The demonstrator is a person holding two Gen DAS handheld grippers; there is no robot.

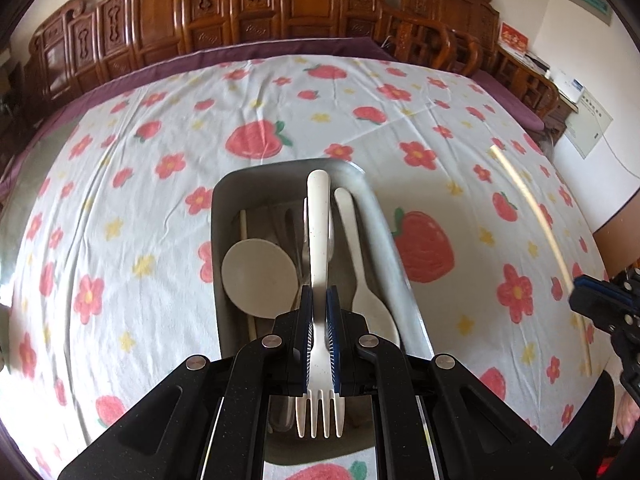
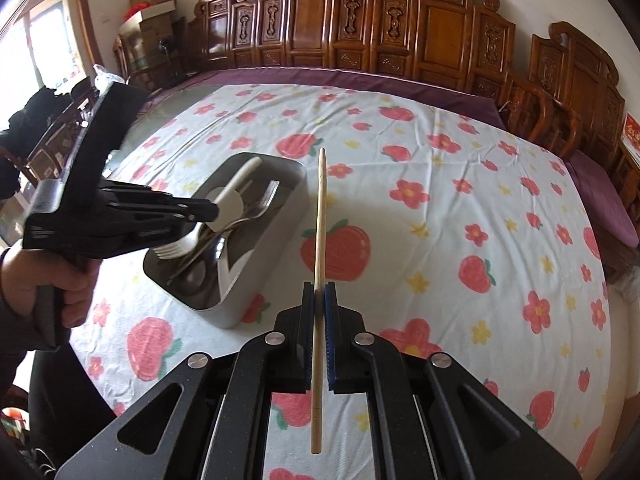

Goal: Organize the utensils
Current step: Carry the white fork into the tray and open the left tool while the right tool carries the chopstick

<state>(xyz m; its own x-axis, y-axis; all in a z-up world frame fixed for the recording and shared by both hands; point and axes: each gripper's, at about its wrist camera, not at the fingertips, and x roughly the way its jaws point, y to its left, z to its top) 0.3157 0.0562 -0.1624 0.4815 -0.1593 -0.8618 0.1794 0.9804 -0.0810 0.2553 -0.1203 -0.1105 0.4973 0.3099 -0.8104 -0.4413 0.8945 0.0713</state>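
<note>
Both grippers loaded above the utensil tray

The left gripper (image 1: pixel 319 336) clamps a white plastic fork (image 1: pixel 319 264) directly over the grey tray (image 2: pixel 256 284), handle along its length; the right gripper (image 2: pixel 319 336) pinches a wooden chopstick (image 2: pixel 319 280) just beside it, over the strawberry-print tablecloth (image 2: pixel 460 208) before carved wooden chairs (image 2: pixel 440 32).

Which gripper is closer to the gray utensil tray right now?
Left. The left gripper holds a fork directly over the gray tray; the right gripper sits off beside it, holding a chopstick.
</note>
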